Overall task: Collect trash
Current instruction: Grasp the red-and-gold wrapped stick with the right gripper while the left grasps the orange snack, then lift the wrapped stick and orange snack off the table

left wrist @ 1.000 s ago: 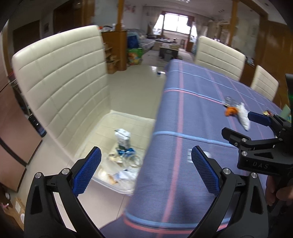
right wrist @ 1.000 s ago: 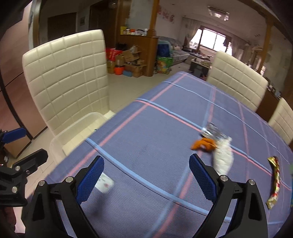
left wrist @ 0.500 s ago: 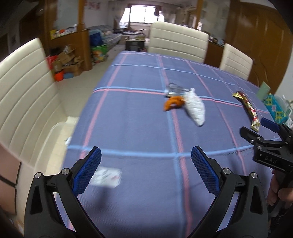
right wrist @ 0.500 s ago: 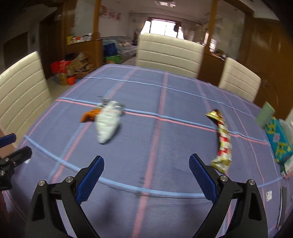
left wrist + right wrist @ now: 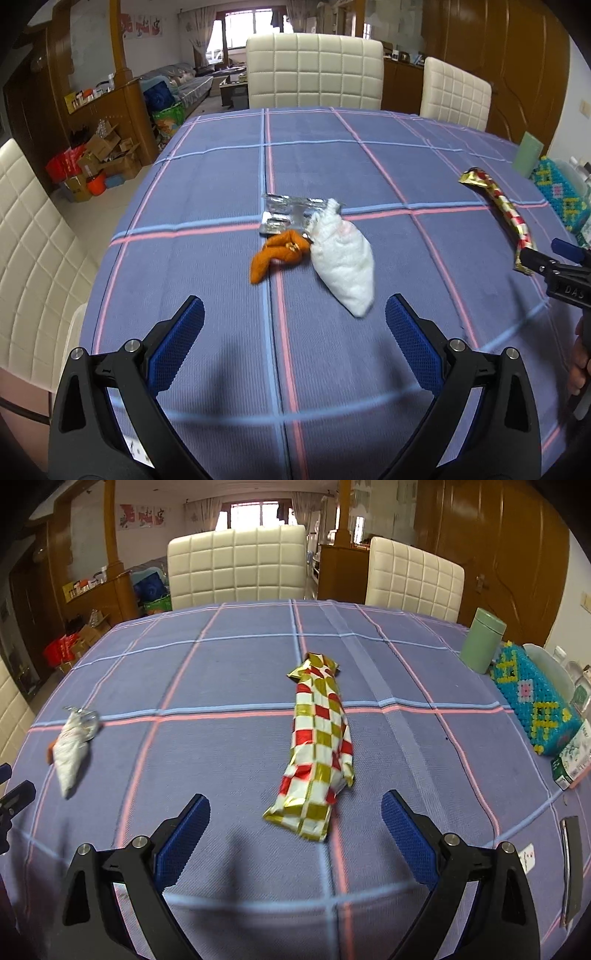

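While both our grippers hang over the near edge of the table [image 5: 207,435] with nothing between their fingers, each has its own target straight ahead. Our right gripper [image 5: 295,827] has its blue pads spread wide, and the checked red-and-gold wrapper [image 5: 319,749] begins just beyond the gap between them, slightly left of centre. Its long axis runs away from us toward the far edge, almost in line with the fingers, so we judge a grasp across its narrow width needs only a forward reach and no twist. Our left gripper [image 5: 293,326] is equally wide apart; just beyond its right pad lies the white crumpled bag [image 5: 341,258], pointed end toward us and leaning toward the right. Touching the bag on its left is an orange scrap [image 5: 277,256], and behind both, touching them, a silver foil packet [image 5: 291,216]. This cluster sits nearer the left edge, so it belongs to the left hand, the wrapper to the right. Farther right, by the right edge, stand a green canister [image 5: 482,642] and a beaded box [image 5: 532,709], which we take for keepers.
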